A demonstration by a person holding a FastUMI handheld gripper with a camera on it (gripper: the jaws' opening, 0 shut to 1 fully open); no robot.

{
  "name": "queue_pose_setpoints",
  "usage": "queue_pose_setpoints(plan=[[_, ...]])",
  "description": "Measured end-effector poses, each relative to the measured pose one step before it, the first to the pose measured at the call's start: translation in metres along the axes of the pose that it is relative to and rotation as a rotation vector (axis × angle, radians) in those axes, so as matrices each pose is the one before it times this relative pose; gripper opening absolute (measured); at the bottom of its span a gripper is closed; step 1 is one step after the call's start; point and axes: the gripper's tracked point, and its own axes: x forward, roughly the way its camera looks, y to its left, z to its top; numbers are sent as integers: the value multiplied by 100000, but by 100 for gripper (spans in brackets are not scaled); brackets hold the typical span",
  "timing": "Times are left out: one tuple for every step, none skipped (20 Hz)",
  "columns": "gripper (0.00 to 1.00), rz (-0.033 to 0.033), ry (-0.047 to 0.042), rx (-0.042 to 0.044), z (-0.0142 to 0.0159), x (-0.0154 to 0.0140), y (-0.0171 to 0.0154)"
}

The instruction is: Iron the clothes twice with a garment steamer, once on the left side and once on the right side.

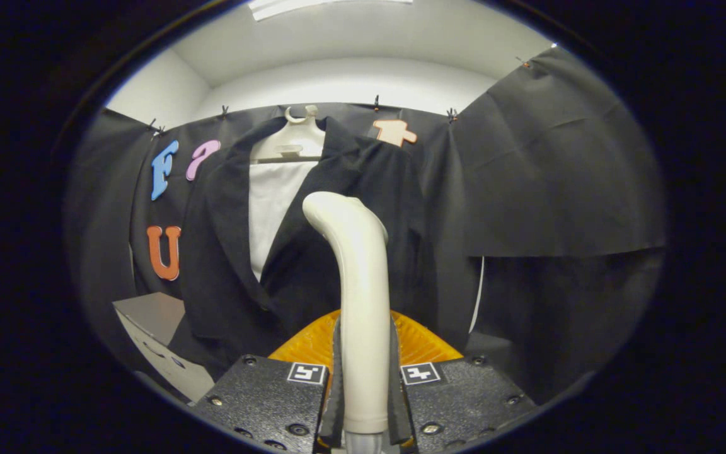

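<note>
Gripper [363,403] fingers pinch steamer [355,277] handle | head up at black jacket's [338,239] right front, hung on white hanger [293,142] | progress: pass looks underway; passes done can't tell.

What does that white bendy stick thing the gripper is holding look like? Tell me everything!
The garment steamer is a smooth, cream-white wand that looks like plastic. It stands upright, and its top bends over toward the black jacket hanging just beyond it. The gripper is shut on its lower handle, with a finger pressing each side.
</note>
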Motion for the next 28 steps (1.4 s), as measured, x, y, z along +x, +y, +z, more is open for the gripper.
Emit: queue_pose_setpoints(plan=[[30,-828,1652,288,-727,-198,-74],[30,-874,1756,-63,-808,-145,-151],[30,-1047,1461,-163,-773,-135,-214],[30,-1120,1568,308,-893,-172,-137],[30,-942,1890,87,-1057,-111,-52],[30,-859,2257,-805,-1305,-113,69],[30,-795,1813,-1063,-1021,-197,30],[30,-641,1177,-812,-667,-153,-11],[30,-355,1106,-173,-386,-220,-1],[30,-188,1251,127,-530,-98,-10],[30,-439,1200,118,-735,19,131],[30,-303,1017,-316,-694,-154,-61],[30,-134,891,-562,-482,-220,80],[30,-4,1068,-601,-726,-175,141],[30,164,1014,-597,-666,-241,267],[30,15,1206,-406,-613,-139,274],[30,79,1205,-246,-629,-86,102],[30,-67,1254,-184,-629,-131,115],[30,-113,1169,-202,-671,-7,136],[30,4,983,-177,-521,-98,35],[30,36,788,-172,-470,-54,184],[30,-46,406,-407,-414,-95,192],[30,-283,373,-489,-399,-92,230],[30,-185,222,-804,-327,-63,95],[30,-427,517,-864,-408,-9,90],[30,5,1193,-943,-504,7,113],[30,481,1084,-445,-523,-137,213],[30,706,1350,-306,-707,-124,257]])
